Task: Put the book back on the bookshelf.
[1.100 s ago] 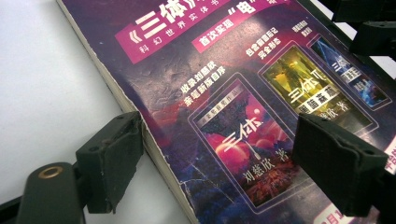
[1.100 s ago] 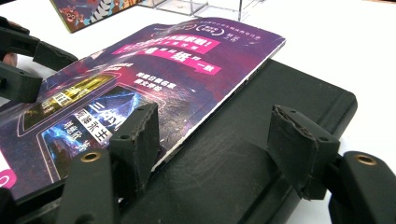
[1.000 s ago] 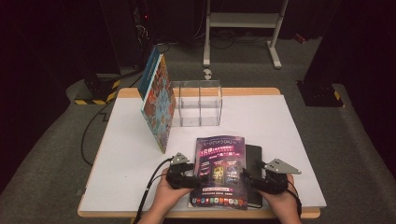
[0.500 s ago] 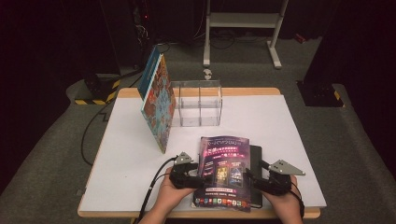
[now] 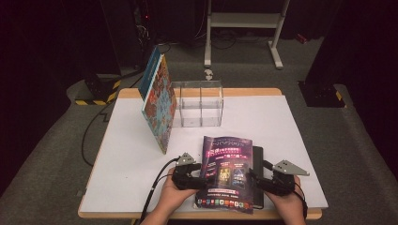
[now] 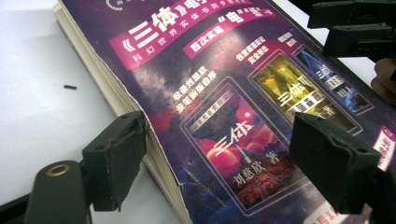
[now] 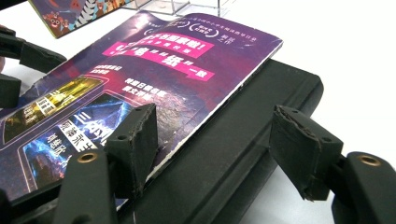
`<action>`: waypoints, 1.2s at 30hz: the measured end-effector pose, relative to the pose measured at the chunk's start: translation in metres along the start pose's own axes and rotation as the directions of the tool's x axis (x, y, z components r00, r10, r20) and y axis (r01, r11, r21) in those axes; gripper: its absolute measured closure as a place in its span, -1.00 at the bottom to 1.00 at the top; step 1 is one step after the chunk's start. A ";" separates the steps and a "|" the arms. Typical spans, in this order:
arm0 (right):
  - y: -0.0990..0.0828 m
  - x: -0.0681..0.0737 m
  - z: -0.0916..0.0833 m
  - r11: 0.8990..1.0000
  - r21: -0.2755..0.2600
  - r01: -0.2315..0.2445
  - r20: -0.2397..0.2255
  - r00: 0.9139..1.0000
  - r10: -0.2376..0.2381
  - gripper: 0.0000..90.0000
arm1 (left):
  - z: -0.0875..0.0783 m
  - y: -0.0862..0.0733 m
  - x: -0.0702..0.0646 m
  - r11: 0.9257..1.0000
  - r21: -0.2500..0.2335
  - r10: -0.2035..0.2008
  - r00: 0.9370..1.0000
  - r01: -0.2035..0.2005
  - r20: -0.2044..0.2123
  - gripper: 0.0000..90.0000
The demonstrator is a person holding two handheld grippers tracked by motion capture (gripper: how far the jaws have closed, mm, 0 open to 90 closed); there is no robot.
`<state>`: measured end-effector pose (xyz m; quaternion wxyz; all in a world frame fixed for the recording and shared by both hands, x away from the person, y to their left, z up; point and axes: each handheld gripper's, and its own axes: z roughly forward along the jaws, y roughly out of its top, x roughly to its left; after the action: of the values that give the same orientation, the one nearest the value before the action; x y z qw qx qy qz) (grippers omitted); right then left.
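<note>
A purple paperback [image 5: 225, 171] lies near the table's front edge, partly on top of a black hardcover book [image 5: 258, 157]. My left gripper [image 5: 201, 180] is at the paperback's left edge and stands open. In the left gripper view one jaw is beside the page edge and the other is over the cover [image 6: 224, 93]. My right gripper [image 5: 253, 180] is at the right edge, also open. In the right gripper view its jaws straddle the paperback's edge [image 7: 177, 70] and the black book [image 7: 243, 140]. A hand holds each gripper.
A colourful picture book [image 5: 158, 105] leans upright against a clear acrylic organizer [image 5: 197, 103] at the back of the white table [image 5: 281, 122]. A tiny black scrap [image 6: 70, 87] lies left of the paperback. Cables trail off the table's front left.
Both grippers have shifted slightly along the paperback's sides. The paperback itself has barely moved.
</note>
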<state>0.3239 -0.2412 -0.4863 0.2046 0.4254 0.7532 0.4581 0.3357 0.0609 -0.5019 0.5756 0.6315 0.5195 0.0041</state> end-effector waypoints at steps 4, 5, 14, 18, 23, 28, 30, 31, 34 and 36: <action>0.000 0.001 -0.001 1.000 0.001 0.001 -0.001 1.000 -0.001 -0.29 | 0.001 0.001 0.007 0.999 0.014 -0.041 0.999 0.041 0.014 -0.66; 0.000 0.001 -0.001 1.000 0.000 0.002 -0.001 1.000 -0.002 -0.29 | 0.001 0.001 0.008 0.999 0.020 -0.042 0.999 0.041 0.016 -0.67; 0.000 0.001 -0.001 1.000 0.000 0.001 0.001 1.000 -0.001 -0.29 | 0.001 0.002 0.006 0.998 0.026 -0.053 0.998 0.052 0.035 -0.63; 0.000 0.001 -0.001 1.000 0.001 0.000 0.002 1.000 0.000 -0.30 | 0.003 0.000 0.002 0.998 0.025 -0.052 0.997 0.050 0.054 -0.62; 0.000 -0.001 -0.002 1.000 0.001 -0.009 0.005 1.000 0.009 -0.31 | 0.005 0.001 -0.005 0.999 0.032 -0.029 0.997 0.027 0.068 -0.62; 0.000 -0.002 -0.003 1.000 -0.001 -0.017 0.009 1.000 0.017 -0.32 | 0.003 0.002 -0.012 1.000 0.015 -0.019 0.996 0.017 0.089 -0.62; 0.000 -0.003 -0.004 1.000 0.001 -0.020 0.012 1.000 0.020 -0.34 | 0.001 0.003 -0.014 1.000 -0.004 -0.030 0.994 0.031 0.104 -0.62; -0.001 -0.003 -0.003 1.000 0.003 -0.022 0.012 1.000 0.022 -0.34 | 0.000 0.004 -0.015 1.000 -0.012 -0.026 0.994 0.027 0.107 -0.62; -0.001 -0.003 -0.003 1.000 0.006 -0.027 0.011 1.000 0.027 -0.36 | -0.001 0.006 -0.015 0.999 -0.031 -0.003 0.996 0.006 0.093 -0.61; -0.001 -0.003 -0.002 1.000 0.009 -0.030 0.009 1.000 0.030 -0.37 | -0.002 0.006 -0.014 0.999 -0.043 0.012 0.997 -0.009 0.078 -0.60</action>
<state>0.3238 -0.2448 -0.4861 0.1991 0.4396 0.7479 0.4559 0.3316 0.0544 -0.4888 0.6091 0.6213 0.4929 -0.0066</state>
